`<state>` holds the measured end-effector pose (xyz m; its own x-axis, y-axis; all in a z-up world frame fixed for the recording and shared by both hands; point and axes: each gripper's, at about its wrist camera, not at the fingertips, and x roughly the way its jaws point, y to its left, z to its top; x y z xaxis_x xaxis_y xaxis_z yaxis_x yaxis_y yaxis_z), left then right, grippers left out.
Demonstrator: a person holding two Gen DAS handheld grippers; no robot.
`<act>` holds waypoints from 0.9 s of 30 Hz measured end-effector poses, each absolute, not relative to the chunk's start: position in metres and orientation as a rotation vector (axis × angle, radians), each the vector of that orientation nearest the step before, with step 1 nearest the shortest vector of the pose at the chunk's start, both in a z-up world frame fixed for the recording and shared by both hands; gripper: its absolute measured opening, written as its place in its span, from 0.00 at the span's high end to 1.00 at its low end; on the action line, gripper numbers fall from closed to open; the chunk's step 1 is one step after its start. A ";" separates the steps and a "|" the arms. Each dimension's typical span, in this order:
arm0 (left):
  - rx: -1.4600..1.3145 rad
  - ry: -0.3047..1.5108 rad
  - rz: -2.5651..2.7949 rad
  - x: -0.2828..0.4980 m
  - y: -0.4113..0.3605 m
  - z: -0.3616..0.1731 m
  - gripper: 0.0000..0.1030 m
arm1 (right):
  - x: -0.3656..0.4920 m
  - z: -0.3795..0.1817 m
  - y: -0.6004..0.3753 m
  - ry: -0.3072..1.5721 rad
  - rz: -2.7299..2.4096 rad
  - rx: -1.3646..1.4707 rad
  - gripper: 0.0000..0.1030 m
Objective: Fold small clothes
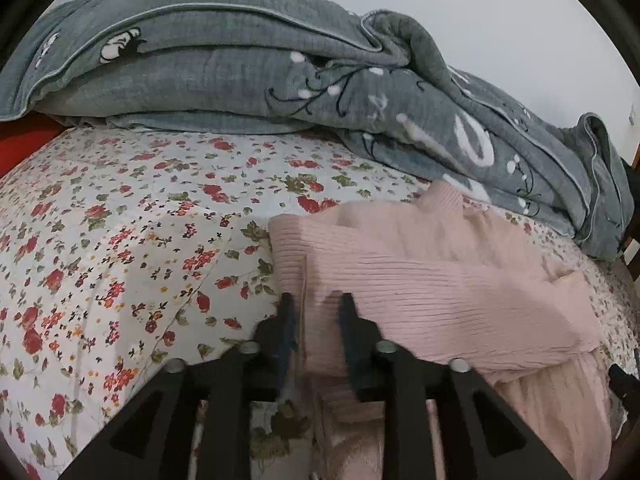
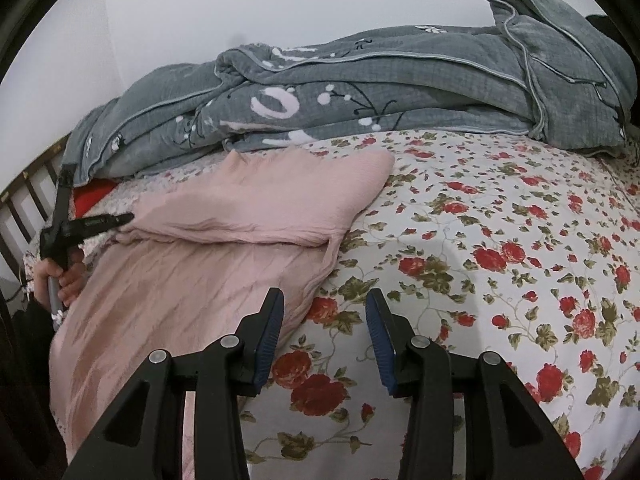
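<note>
A pink ribbed garment (image 1: 420, 280) lies on the flowered bed sheet (image 1: 120, 220), its upper part folded over the lower part. My left gripper (image 1: 316, 306) has its jaws a small gap apart at the garment's left edge, with pink cloth between the fingers. In the right wrist view the garment (image 2: 224, 248) lies to the left, and the left gripper (image 2: 120, 219) touches its far left fold. My right gripper (image 2: 324, 304) is open and empty, over the sheet (image 2: 500, 260) just beside the garment's right edge.
A bulky grey quilt (image 1: 240, 68) with white flower prints lies heaped along the back of the bed, also in the right wrist view (image 2: 380, 92). A wooden bed rail (image 2: 24, 200) and a red cloth (image 2: 94, 198) are at the left.
</note>
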<state>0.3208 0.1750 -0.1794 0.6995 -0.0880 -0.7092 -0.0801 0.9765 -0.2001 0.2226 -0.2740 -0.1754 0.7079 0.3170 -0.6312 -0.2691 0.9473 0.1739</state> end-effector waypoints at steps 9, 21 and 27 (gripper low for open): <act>-0.214 0.755 -0.042 0.260 0.166 -0.162 0.50 | 0.193 -0.174 -0.263 0.729 0.401 0.076 0.48; -0.203 0.832 -0.089 0.182 0.163 -0.160 0.50 | 0.134 -0.160 -0.227 0.697 0.244 -0.031 0.48; -0.220 0.846 -0.140 0.123 0.153 -0.162 0.48 | 0.084 -0.166 -0.222 0.718 0.291 0.021 0.48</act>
<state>0.1235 0.1527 -0.1615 0.6561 -0.2091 -0.7251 0.0350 0.9683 -0.2475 0.0842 -0.2219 -0.1663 0.7145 0.2700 -0.6454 -0.2556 0.9595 0.1185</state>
